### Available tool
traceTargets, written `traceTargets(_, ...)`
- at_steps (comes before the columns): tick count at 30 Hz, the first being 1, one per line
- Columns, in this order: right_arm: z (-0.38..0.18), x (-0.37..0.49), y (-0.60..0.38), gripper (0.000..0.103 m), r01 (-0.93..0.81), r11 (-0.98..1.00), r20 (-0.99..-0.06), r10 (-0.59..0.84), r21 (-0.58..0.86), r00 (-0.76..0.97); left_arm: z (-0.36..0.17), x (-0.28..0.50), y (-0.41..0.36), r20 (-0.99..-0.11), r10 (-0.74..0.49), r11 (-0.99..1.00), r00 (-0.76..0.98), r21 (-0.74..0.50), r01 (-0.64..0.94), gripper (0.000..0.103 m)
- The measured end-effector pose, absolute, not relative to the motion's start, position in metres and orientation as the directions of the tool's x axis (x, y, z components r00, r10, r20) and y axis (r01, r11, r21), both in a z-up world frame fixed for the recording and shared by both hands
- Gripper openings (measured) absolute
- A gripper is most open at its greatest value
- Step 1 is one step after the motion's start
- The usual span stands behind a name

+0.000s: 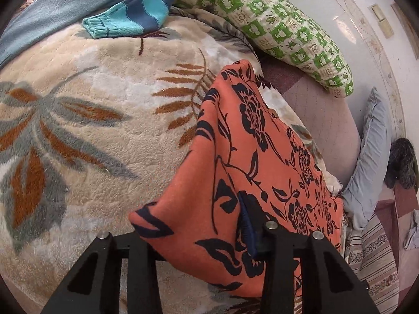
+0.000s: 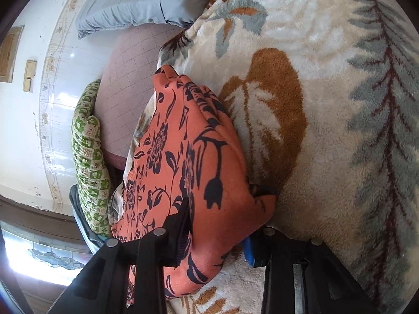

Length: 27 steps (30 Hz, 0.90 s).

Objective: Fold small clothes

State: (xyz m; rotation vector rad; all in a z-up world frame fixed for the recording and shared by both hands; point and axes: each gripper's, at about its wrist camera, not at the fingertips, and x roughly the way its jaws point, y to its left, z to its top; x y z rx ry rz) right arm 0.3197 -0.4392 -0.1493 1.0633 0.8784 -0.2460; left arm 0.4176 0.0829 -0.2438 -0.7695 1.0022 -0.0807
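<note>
Left wrist view: an orange cloth garment printed with black flowers (image 1: 251,157) is held up over the bed by both grippers, mid-fold.

Nearest the lens, the left gripper (image 1: 225,235) is seen with cloth draped between and over its black fingers, so the jaws are judged closed on one edge, though the contact itself is covered. In the right wrist view, the right gripper (image 2: 217,233) is likewise wrapped in the same garment (image 2: 199,157), its jaws narrowed on a bunched edge. Beneath, the cream plush blanket with brown and grey leaves (image 1: 91,136) is spread. Farther off, a green-and-white checked pillow (image 1: 288,34) and a blue striped knit garment (image 1: 136,13) are seen. A carry-over fold is judged under way; next, the held edge should be laid flat on the blanket and released.
</note>
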Motion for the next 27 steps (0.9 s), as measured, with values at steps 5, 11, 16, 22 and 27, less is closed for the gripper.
traceTargets(5,-0.144,0.32,-0.436,0.03,0.556,0.528,-0.73,0.201,0.642,0.653,-0.243,0.415,0.087,-0.716,-0.419,0.723,0.559,-0.636,-0.272,0.031)
traceTargets(11,-0.115,0.321,-0.425,0.027,0.487,0.622,-0.707,0.159,0.613,0.689,-0.225,0.406,0.094,-0.68,-0.446,0.709,0.582,-0.665,-0.234,0.028)
traceTargets(16,-0.096,0.313,-0.414,0.026,0.438,0.707,-0.711,0.13,0.555,0.691,-0.215,0.392,0.099,-0.673,-0.44,0.717,0.595,-0.662,-0.219,0.028)
traceTargets(22,-0.08,0.286,-0.396,0.025,0.399,0.773,-0.725,0.112,0.493,0.679,-0.212,0.366,0.111,-0.667,-0.447,0.696,0.596,-0.678,-0.237,0.028)
traceTargets(27,-0.067,0.249,-0.381,0.024,0.376,0.8,-0.724,0.103,0.469,0.682,-0.209,0.335,0.117,-0.667,-0.436,0.691,0.605,-0.678,-0.25,0.028)
